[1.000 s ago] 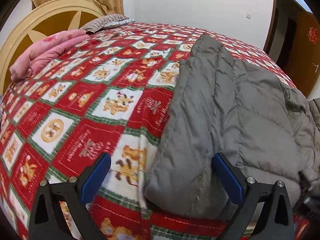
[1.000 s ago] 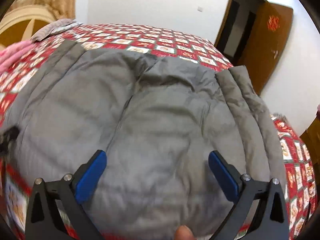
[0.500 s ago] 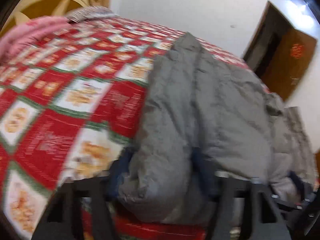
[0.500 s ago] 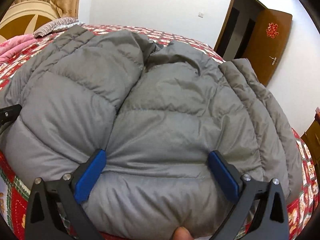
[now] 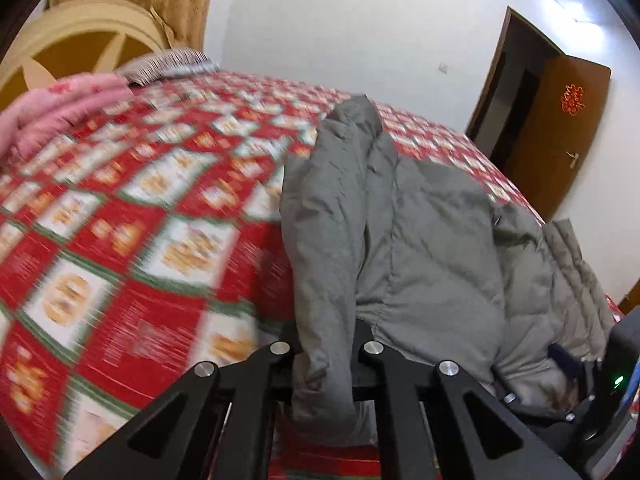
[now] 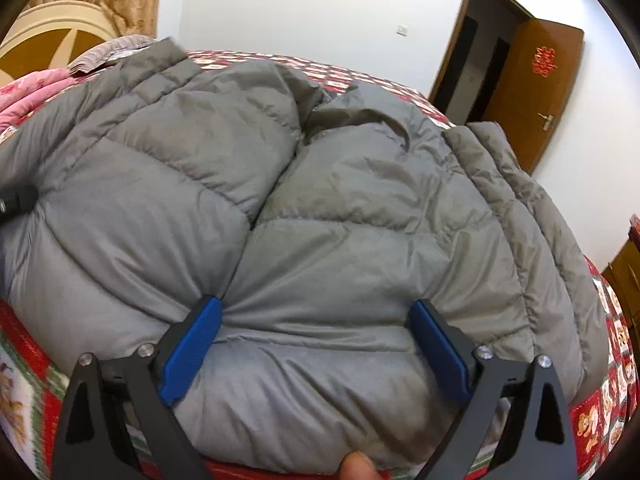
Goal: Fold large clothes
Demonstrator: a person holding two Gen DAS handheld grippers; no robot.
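Observation:
A grey puffer jacket (image 5: 420,240) lies on the bed, spread across most of the right wrist view (image 6: 320,200). My left gripper (image 5: 324,344) is at the jacket's near left edge. Its jaws are closing tight on a bunched fold of fabric, which hides the pads and hangs down between the black arms. My right gripper (image 6: 316,344) stands open at the near hem. One blue pad (image 6: 192,344) sits on either side of a puffed bulge of the hem. The right gripper's blue pad (image 5: 560,356) also shows low on the right in the left wrist view.
The bed wears a red, white and green patterned cover (image 5: 140,220). A pink quilt (image 5: 60,112) and a striped pillow (image 5: 168,62) lie by the arched headboard (image 5: 80,40). A brown door (image 5: 560,128) stands open at the right. A fingertip (image 6: 356,466) shows at the bottom edge.
My left gripper went from wide open beside the jacket's edge to shut on it, and the fabric has risen. My right gripper has come nearer the hem, jaws unchanged.

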